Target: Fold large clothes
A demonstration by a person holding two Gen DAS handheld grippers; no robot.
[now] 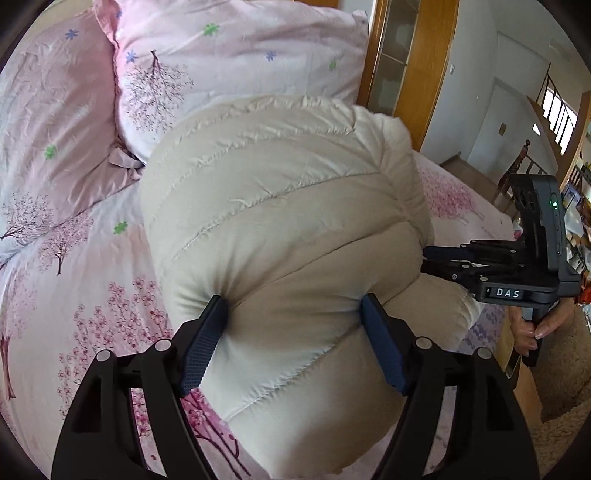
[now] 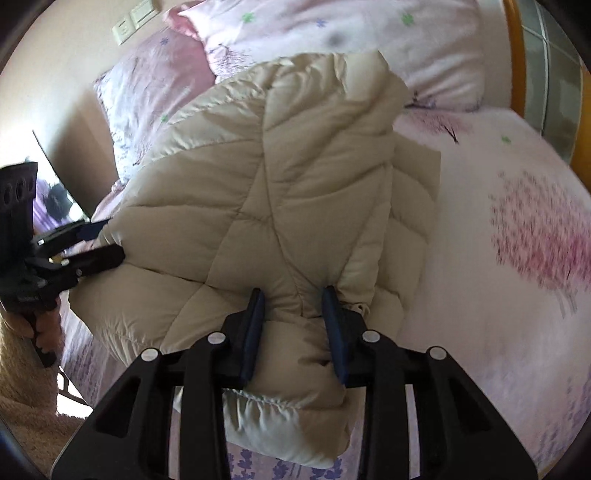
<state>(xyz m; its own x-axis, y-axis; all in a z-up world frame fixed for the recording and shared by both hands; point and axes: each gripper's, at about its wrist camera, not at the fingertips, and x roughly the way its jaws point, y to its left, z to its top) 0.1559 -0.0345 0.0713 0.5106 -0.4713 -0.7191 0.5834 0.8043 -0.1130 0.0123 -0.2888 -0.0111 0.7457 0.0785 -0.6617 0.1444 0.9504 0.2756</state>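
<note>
A cream quilted puffer jacket (image 1: 280, 206) lies bunched on the bed; it also shows in the right wrist view (image 2: 266, 184), partly folded over itself. My left gripper (image 1: 293, 306) is shut on a thick roll of the jacket's near edge, blue pads (image 1: 205, 339) pressed into the padding. My right gripper (image 2: 293, 299) is shut on another bunched fold of the jacket. The right gripper also shows at the right of the left wrist view (image 1: 439, 260), biting the jacket's side. The left gripper shows at the left of the right wrist view (image 2: 105, 240), clamped on the jacket's edge.
The bed has a pink floral sheet (image 1: 74, 302). Pink pillows (image 1: 229, 62) lie at the head behind the jacket. A wooden headboard post (image 1: 417, 66) stands at the back right. A wall with switches (image 2: 133, 18) is left of the bed.
</note>
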